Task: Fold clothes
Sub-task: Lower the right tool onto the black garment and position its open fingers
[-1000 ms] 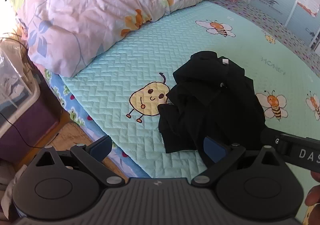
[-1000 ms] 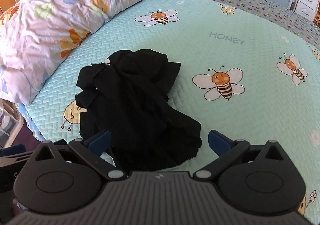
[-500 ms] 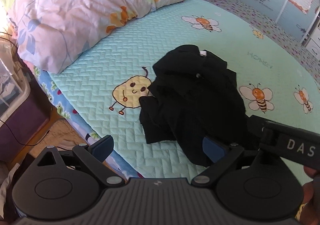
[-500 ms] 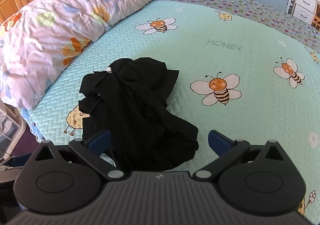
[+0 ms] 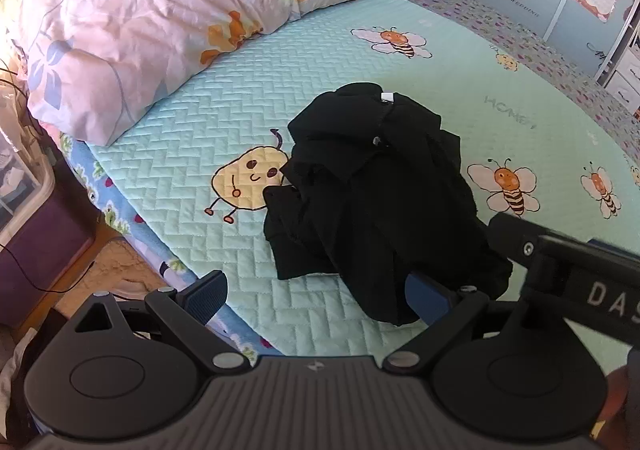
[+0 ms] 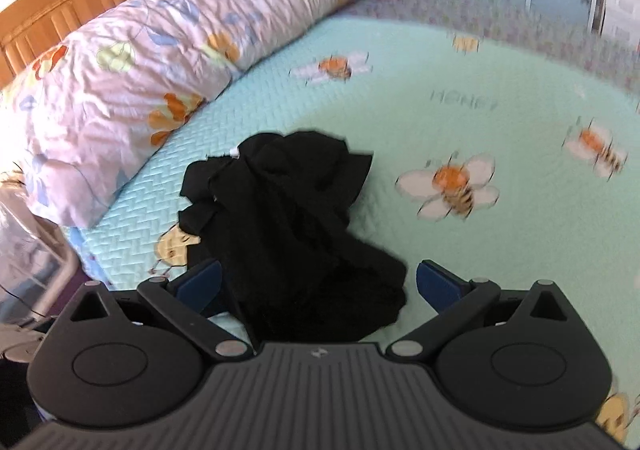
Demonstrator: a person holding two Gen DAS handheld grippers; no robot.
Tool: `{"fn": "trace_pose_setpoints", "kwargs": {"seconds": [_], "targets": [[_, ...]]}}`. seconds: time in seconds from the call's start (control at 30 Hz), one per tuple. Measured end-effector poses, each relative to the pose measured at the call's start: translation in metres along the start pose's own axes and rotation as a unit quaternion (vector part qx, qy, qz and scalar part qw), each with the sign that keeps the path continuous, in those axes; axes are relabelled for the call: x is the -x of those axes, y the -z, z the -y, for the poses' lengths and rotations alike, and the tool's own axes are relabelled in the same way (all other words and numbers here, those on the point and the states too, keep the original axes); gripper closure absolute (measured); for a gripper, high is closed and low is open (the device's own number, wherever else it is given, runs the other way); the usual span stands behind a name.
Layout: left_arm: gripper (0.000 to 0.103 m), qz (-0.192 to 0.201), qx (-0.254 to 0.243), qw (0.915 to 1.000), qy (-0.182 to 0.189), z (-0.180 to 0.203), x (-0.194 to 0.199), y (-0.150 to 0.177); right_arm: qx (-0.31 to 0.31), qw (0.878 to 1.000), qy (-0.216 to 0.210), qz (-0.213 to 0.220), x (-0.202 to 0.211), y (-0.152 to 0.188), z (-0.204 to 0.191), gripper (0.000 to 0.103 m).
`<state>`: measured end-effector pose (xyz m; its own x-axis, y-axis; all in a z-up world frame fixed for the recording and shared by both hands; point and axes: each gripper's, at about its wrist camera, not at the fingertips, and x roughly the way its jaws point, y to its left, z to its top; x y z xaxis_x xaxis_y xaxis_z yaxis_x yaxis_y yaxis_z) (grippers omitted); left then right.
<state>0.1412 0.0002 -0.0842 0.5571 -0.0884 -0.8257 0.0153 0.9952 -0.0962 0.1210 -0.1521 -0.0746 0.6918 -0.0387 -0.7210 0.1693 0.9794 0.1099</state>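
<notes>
1. Plainly, the crumpled black cloth garment (image 5: 380,202) lay in a loose heap on the mint-green quilted bedspread printed with bees (image 5: 200,122), near the bed's front edge, partly covering the yellow cartoon fruit figure (image 5: 246,186) stitched there.
2. The long floral pink pillow (image 5: 152,10) sat beyond the heap, well apart from it, along the headboard side.
3. The left gripper (image 5: 316,292) hovered just in front of the heap with its blue-padded fingers (image 5: 208,292) spread wide and grasping nothing; one pad sat by the garment's near hem.
4. The right gripper (image 6: 318,284) likewise hung over the heap's near end, fingers (image 6: 438,282) released and spread to either side of the cloth, not pinching it. That view was blurred.
5. No fold looked made: no flat panel, no straight edge, only a small white tag (image 5: 387,97) at the far side. Judging from this, spreading the garment flat and every fold were left to do.
</notes>
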Motion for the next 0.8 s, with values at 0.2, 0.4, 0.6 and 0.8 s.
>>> {"fn": "trace_pose_setpoints", "kwargs": {"seconds": [0.2,0.4,0.6,0.8], "targets": [[0.004,0.01,-0.011,0.9999,-0.004,0.005,0.003,0.0,0.028,0.999,0.029,0.014,0.006,-0.007,-0.008,0.0],[0.004,0.017,-0.013,0.9998,0.001,0.004,0.007,0.001,0.021,0.999,0.041,0.0,0.003,-0.007,-0.009,0.0],[0.004,0.021,-0.012,0.9997,0.003,0.005,0.008,0.001,0.026,0.998,0.051,0.011,0.008,-0.006,-0.01,0.0],[0.004,0.025,-0.006,0.9996,0.009,0.002,0.012,0.003,0.024,0.998,0.053,0.014,0.015,-0.007,-0.011,0.0]]}}
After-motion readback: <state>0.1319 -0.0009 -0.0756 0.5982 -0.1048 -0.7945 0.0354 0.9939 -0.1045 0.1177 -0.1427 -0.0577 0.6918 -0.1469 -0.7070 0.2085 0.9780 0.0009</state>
